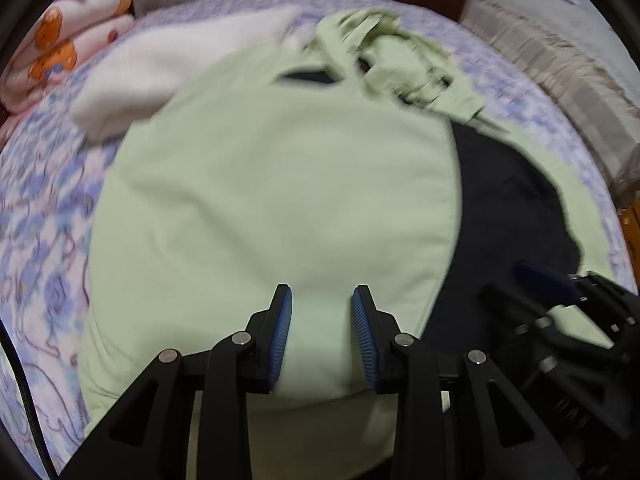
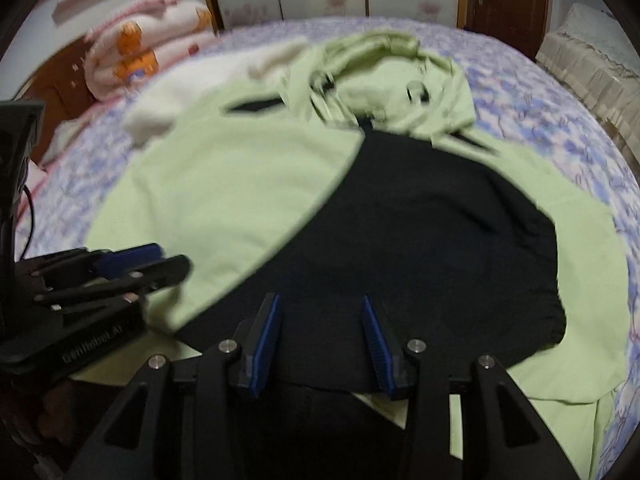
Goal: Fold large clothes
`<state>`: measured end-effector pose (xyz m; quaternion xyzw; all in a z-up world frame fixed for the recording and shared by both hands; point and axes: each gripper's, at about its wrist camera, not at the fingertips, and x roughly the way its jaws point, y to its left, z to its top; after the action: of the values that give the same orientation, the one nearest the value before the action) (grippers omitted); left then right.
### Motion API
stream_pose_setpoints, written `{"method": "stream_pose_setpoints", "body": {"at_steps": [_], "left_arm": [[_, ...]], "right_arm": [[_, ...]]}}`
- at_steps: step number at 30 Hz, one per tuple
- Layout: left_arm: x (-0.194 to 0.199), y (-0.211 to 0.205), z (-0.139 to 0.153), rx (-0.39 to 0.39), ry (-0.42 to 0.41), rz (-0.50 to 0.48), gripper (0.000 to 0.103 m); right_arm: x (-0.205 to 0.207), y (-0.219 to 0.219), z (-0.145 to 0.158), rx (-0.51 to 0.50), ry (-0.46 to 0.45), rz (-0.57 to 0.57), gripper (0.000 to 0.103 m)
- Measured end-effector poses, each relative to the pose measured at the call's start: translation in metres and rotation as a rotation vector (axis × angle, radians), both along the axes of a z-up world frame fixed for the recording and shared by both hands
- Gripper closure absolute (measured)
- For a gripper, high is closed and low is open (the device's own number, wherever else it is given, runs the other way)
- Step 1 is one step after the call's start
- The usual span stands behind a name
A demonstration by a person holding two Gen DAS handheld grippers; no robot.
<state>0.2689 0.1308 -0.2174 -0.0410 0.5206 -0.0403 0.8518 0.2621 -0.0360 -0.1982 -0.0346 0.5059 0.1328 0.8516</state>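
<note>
The pale green jacket [image 2: 224,200] lies spread on your floral bedspread [image 2: 560,120], one front panel folded over, dark lining [image 2: 432,240] showing, hood crumpled at the far end. Your left gripper [image 1: 322,300] and right gripper [image 2: 318,308] hover partly open above it, holding nothing.

A floral bedspread [image 2: 540,92] carries a light green jacket [image 2: 224,184], white garment [image 2: 168,108] and pink quilt [image 2: 132,60].
</note>
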Motion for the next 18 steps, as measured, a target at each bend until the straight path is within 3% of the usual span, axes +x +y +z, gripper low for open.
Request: {"method": "stream_pose_setpoints", "body": {"at_steps": [6,8,10,18], "left_arm": [[-0.006,0.037,0.000,0.045,-0.021,0.085,0.073],[-0.007,0.051,0.000,0.027,-0.016,0.108,0.073],[-0.010,0.060,0.000,0.026,-0.017,0.128,0.073],[-0.014,0.065,0.001,0.044,-0.018,0.145,0.068]], "right_arm": [[0.005,-0.071,-0.005,-0.162,-0.058,-0.187,0.061],[0.005,-0.102,-0.002,-0.067,-0.040,-0.216,0.077],[0.003,-0.113,0.001,-0.046,-0.031,-0.235,0.087],[-0.009,-0.104,0.008,-0.075,-0.046,-0.272,0.079]]}}
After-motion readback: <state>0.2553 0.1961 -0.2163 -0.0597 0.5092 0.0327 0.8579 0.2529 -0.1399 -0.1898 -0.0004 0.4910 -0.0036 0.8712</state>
